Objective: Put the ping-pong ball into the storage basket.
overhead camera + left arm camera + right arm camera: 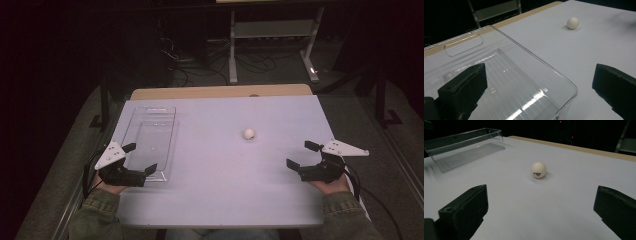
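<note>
A white ping-pong ball (248,133) rests on the pale table top (220,190), right of centre; it also shows as the ball (573,23) and the ball (538,170) with a small printed mark. A clear plastic tray (150,141) lies empty at the left. My left gripper (139,158) is open at the tray's near end, one jaw over the tray (506,82) and one outside its right wall. My right gripper (303,154) is open near the table's right edge, apart from the ball, with nothing between its jaws.
The tray (461,147) has a cut-out handle in its far wall. A wooden strip (220,92) runs along the table's far edge. Beyond it stand a metal frame (272,35) and loose cables (200,65) on a dark floor.
</note>
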A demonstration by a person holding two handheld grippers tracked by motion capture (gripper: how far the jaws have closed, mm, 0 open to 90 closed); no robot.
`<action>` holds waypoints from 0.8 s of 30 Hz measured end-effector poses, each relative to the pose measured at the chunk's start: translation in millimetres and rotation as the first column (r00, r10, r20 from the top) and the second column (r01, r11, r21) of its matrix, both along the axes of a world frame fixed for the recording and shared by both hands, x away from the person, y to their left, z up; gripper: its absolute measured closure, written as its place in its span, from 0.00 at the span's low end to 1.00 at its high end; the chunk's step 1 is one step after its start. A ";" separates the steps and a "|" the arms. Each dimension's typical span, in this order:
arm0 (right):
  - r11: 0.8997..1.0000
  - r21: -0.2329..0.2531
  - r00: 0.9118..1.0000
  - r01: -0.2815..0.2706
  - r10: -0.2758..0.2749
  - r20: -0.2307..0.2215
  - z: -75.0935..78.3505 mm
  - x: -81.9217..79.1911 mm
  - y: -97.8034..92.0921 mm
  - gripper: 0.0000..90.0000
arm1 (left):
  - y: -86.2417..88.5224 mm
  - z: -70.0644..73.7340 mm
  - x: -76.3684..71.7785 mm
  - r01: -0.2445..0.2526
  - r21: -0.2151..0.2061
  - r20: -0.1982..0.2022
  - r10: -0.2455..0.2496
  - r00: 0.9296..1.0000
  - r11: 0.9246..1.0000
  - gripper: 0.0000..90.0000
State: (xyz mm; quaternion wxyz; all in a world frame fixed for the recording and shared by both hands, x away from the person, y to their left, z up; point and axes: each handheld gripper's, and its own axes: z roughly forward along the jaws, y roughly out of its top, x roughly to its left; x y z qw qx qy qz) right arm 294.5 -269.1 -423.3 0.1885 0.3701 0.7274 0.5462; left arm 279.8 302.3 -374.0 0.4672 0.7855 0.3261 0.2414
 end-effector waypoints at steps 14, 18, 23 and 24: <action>1.000 -0.012 1.000 -0.008 0.008 -0.003 -1.0 0.7 2.9 0.00 | -23.5 16.2 11.8 0.052 0.058 -0.030 -0.051 0.998 0.997 0.00; 1.000 -0.017 1.000 -0.011 0.011 -0.008 -1.3 0.6 3.9 0.00 | -28.5 18.3 15.4 0.070 0.076 -0.038 -0.067 0.997 0.995 0.00; 1.000 -0.020 1.000 -0.014 0.014 -0.006 -1.6 0.9 4.7 0.00 | -36.6 22.4 20.5 0.095 0.112 -0.047 -0.090 0.995 0.989 0.00; 1.000 -0.021 1.000 -0.014 0.014 -0.006 -1.6 0.9 4.7 0.00 | -38.1 23.5 21.4 0.098 0.117 -0.049 -0.093 0.995 0.988 0.00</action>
